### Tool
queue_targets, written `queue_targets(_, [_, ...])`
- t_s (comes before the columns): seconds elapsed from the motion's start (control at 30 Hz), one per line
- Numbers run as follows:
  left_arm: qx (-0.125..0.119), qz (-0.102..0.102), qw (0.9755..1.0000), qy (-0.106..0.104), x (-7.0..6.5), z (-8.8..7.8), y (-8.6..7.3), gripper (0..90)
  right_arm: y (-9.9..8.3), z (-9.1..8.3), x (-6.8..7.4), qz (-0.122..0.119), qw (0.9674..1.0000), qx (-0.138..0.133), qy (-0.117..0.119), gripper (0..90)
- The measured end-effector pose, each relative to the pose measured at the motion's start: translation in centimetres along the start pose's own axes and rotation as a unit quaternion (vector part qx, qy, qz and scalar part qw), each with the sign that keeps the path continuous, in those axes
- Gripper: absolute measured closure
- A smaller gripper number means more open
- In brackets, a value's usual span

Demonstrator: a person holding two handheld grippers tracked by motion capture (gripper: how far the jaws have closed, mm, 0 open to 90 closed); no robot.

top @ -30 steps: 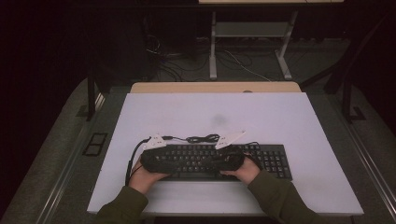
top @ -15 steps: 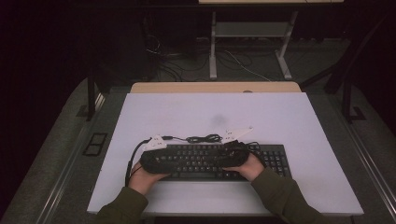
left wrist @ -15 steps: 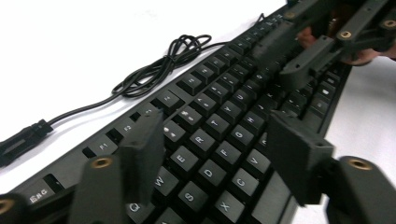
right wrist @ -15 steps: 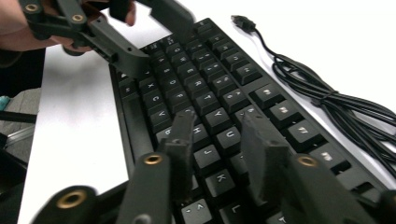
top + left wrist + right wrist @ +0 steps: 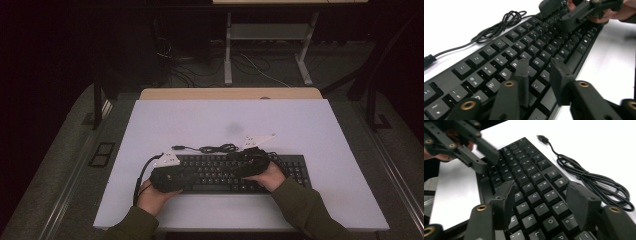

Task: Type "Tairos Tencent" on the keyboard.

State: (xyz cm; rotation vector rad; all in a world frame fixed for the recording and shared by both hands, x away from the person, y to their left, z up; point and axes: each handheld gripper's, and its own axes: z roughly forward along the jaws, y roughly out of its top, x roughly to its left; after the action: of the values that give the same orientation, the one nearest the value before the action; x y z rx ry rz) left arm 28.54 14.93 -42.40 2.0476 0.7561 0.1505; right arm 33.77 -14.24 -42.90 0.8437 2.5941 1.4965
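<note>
A black keyboard (image 5: 220, 174) lies near the white table's front edge, its coiled cable (image 5: 216, 148) just behind it. My left gripper (image 5: 187, 175) hovers low over the keyboard's left half (image 5: 499, 50) and points right. Its jaws (image 5: 539, 63) have just been closing; a gap remains with nothing in it. My right gripper (image 5: 232, 162) faces it over the middle keys (image 5: 529, 170). Its jaws (image 5: 542, 186) have just been opening and stand wide with only keys below. Each gripper appears in the other's view: the right gripper (image 5: 574, 12) and the left gripper (image 5: 481, 155).
The cable (image 5: 594, 180) ends in a loose USB plug (image 5: 542, 138) on the white table (image 5: 225, 120). A wooden strip (image 5: 230, 93) borders the far edge. Beyond it stand a metal frame (image 5: 267, 50) and floor cables.
The grey plate on my right gripper has shifted a little right and away from me. Both hands stay at the keyboard.
</note>
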Motion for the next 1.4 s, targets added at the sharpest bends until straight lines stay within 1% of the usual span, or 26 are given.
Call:
queue_targets(0.2, [0.004, -0.001, 1.0, -0.002, 0.1, 0.2, -0.1, 86.5, -0.1, -0.1, -0.2, 0.001, 0.9999, -0.007, -0.009, 35.9])
queue_targets(0.27, [0.005, 0.0, 1.0, -0.004, 0.2, 0.4, -0.2, 89.0, -0.1, -0.1, -0.2, 0.001, 0.9999, -0.008, -0.01, 35.8])
queue_targets(0.33, [0.009, -0.002, 0.9999, -0.007, 0.2, 0.7, -0.2, 89.1, -0.1, -0.1, -0.2, 0.001, 0.9999, -0.009, -0.011, 35.6])
queue_targets(0.47, [0.018, 0.005, 0.9998, -0.012, 0.2, 1.1, -0.3, 89.1, -0.1, -0.1, -0.2, 0.0, 0.9999, -0.008, -0.012, 35.5])
queue_targets(0.5, [0.019, 0.003, 0.9997, -0.013, 0.1, 1.2, -0.4, 89.1, -0.1, -0.1, -0.2, 0.0, 0.9999, -0.008, -0.012, 35.5])
queue_targets(0.6, [0.023, 0.004, 0.9996, -0.014, 0.2, 1.3, -0.4, 89.0, -0.1, -0.1, -0.2, 0.0, 0.9999, -0.009, -0.013, 35.5])
queue_targets(0.77, [0.026, 0.001, 0.9996, -0.014, 0.3, 1.5, -0.5, 89.0, -0.1, -0.1, -0.1, 0.0, 0.9999, -0.008, -0.012, 35.5])
queue_targets(0.93, [0.032, 0.002, 0.9994, -0.014, 0.3, 1.7, -0.6, 89.0, -0.1, -0.1, -0.1, 0.0, 0.9999, -0.008, -0.013, 35.5])
queue_targets(1.27, [0.034, 0.003, 0.9993, -0.017, 0.4, 1.8, -0.7, 89.0, -0.1, 0.0, -0.1, -0.001, 0.9999, -0.008, -0.014, 35.5])
queue_targets(1.3, [0.038, 0.003, 0.9991, -0.017, 0.4, 1.9, -0.7, 89.0, -0.1, 0.0, -0.1, 0.0, 0.9999, -0.008, -0.014, 35.5])
queue_targets(1.37, [0.037, 0.0, 0.9991, -0.019, 0.3, 1.9, -0.7, 89.1, -0.1, -0.1, -0.1, 0.0, 0.9999, -0.008, -0.014, 35.5])
queue_targets(1.4, [0.039, 0.002, 0.9991, -0.018, 0.3, 2.0, -0.7, 89.1, -0.1, -0.1, -0.1, -0.001, 0.9999, -0.008, -0.014, 35.5])
